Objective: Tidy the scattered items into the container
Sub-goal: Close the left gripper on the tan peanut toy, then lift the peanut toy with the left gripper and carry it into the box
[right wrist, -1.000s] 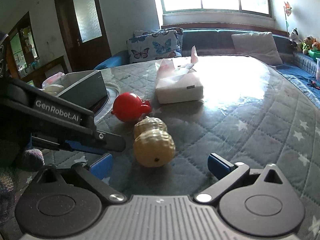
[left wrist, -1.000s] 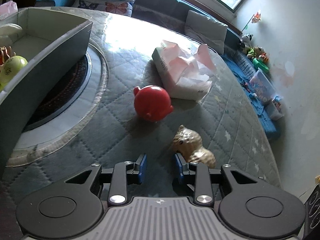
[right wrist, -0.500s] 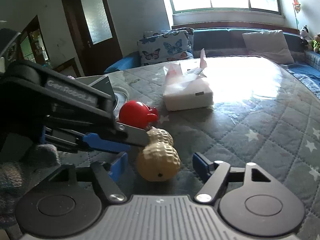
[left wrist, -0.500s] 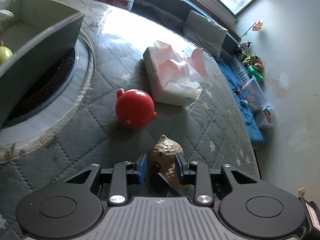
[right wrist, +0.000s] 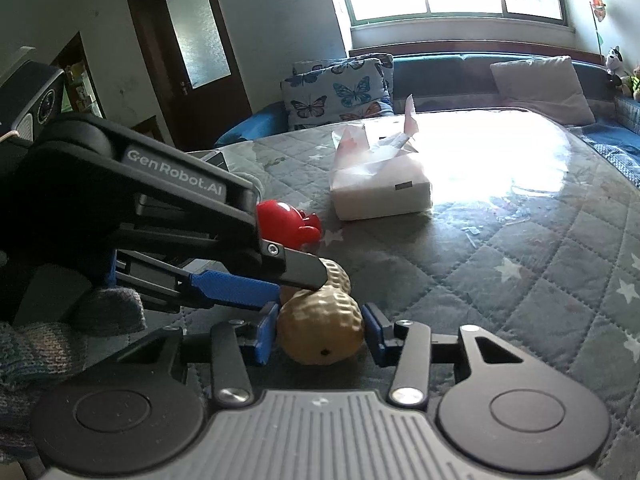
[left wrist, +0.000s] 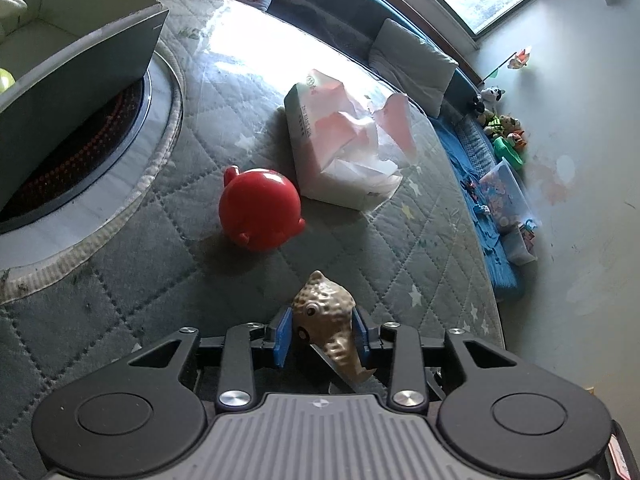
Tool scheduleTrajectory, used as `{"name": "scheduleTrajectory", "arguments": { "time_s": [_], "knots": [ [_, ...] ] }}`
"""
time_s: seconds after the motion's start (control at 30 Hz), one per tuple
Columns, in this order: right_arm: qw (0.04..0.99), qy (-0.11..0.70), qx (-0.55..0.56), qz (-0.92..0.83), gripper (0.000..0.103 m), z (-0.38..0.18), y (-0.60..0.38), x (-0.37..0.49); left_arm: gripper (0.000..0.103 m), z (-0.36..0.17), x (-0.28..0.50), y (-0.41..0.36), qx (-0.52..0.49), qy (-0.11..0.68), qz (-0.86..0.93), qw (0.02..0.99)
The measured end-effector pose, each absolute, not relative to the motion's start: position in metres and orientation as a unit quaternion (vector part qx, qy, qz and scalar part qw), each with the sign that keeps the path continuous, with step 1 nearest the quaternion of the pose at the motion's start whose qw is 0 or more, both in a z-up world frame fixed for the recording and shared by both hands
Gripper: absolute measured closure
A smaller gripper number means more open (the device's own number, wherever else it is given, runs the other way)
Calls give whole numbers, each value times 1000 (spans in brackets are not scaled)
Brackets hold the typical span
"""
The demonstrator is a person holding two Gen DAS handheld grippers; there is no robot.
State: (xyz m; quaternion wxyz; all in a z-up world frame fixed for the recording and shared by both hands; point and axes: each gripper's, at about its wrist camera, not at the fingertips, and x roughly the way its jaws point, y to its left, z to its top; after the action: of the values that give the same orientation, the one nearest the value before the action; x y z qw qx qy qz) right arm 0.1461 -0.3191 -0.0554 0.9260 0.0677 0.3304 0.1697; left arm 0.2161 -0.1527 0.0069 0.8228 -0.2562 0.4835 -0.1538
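A tan peanut-shaped toy [left wrist: 325, 316] lies on the quilted table. My left gripper [left wrist: 322, 334] has its blue pads against both sides of one end. My right gripper [right wrist: 318, 334] has closed on the other end of the same peanut toy [right wrist: 320, 332]. The left gripper's body crosses the right wrist view from the left. A red round toy [left wrist: 260, 208] sits just beyond the peanut; it also shows in the right wrist view [right wrist: 286, 222]. The grey container [left wrist: 76, 52] stands at the upper left with a green item inside.
A tissue pack [left wrist: 340, 148] with loose tissues lies past the red toy, also in the right wrist view [right wrist: 380, 184]. A round inset ring [left wrist: 120, 168] lies under the container. The table's right edge [left wrist: 492, 280] drops toward a blue bench with toys.
My left gripper moved forward until the peanut toy sat between its pads. My right gripper moved in and narrowed from wide open onto the peanut's other end.
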Motion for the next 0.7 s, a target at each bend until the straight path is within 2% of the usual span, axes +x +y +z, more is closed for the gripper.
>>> {"name": "scheduleTrajectory", "arguments": {
  "time_s": [0.7],
  "knots": [
    [913,340,52,218,58,-52,-288,122,70,14,172,-124,-228,447,-124,856]
  ]
}}
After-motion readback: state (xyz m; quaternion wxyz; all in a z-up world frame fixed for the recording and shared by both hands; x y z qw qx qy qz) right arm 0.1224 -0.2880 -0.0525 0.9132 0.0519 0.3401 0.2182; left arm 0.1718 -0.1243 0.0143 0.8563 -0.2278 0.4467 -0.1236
